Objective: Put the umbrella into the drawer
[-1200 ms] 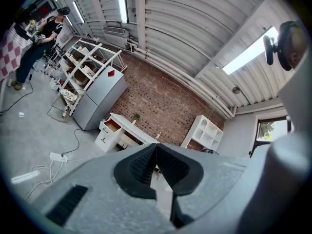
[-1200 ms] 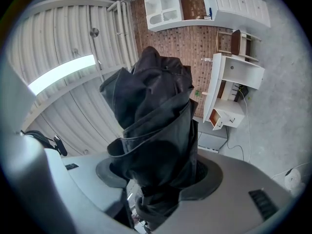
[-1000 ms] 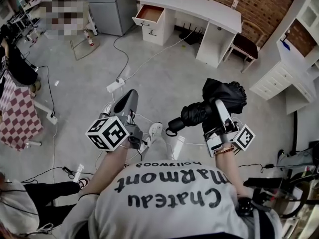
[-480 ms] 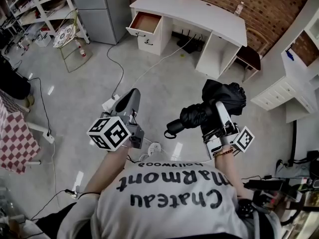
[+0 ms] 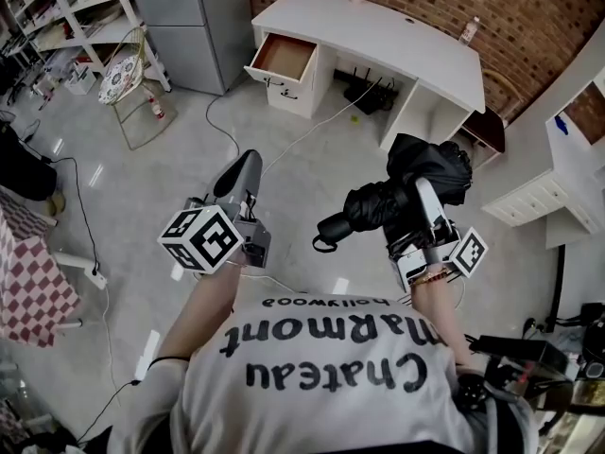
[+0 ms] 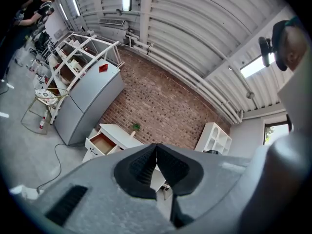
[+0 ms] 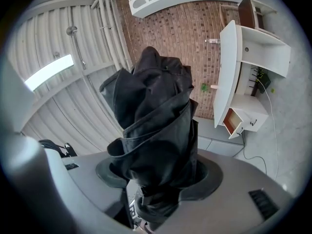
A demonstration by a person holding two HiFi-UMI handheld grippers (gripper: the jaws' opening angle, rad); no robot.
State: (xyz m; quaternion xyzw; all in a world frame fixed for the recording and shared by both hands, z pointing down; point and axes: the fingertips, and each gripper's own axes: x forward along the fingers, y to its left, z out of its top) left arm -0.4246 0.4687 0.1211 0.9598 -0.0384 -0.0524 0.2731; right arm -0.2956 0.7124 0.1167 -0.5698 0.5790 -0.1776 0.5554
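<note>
We're on the carry step: our right gripper (image 5: 420, 200) pinches the folded black umbrella (image 5: 378, 206), while our left gripper (image 5: 242, 170) is pressed together and empty. The open desk drawer (image 5: 284, 57) lies well ahead; next we must reach it.

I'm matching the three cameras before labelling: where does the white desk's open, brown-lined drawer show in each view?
Head view: open white drawer, upper centre-left, at the desk's left end.
Left gripper view: lower left.
Right gripper view: right of centre, right of the black folded umbrella.
Shared landmark: the white desk against the red brick wall.
</note>
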